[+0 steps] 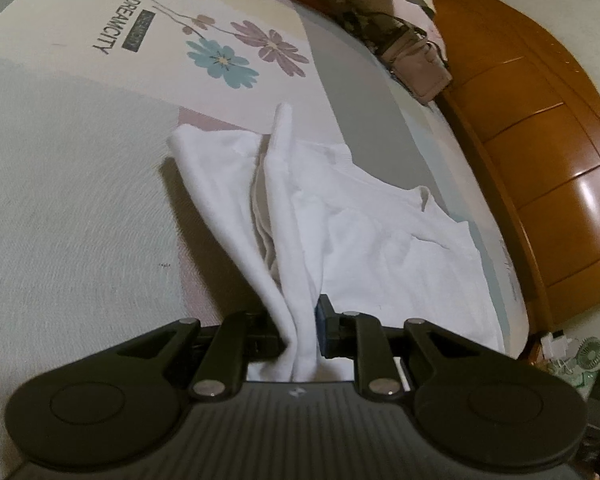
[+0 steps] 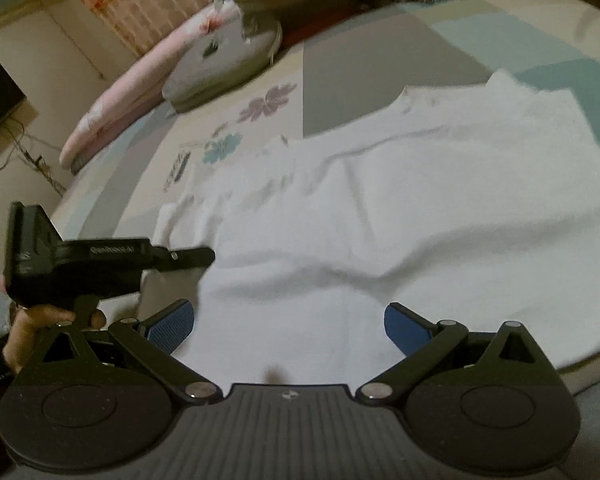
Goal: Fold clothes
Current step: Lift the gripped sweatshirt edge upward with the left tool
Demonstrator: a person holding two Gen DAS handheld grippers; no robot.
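Count: one white garment [image 2: 380, 208] on one bed [image 1: 60, 200]. Two tongs: left tongs [image 1: 300, 332], right tongs [image 2: 290, 324]. Far side: two pillows [image 2: 228, 64], one bag [image 1: 416, 68].

Your left gripper [image 1: 300, 332]: jaws clamped, angled downward. Your right gripper [image 2: 290, 326]: jaws spread wide, nothing between them. Your left hand [image 2: 24, 328]: wrapped round its handle.

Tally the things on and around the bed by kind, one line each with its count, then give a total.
White garment: 1
Pillows: 2, one grey, one pink
Bag: 1
Wooden headboard: 1
Claws: 2, the left claw shut on the garment, the right claw open
Total: 7
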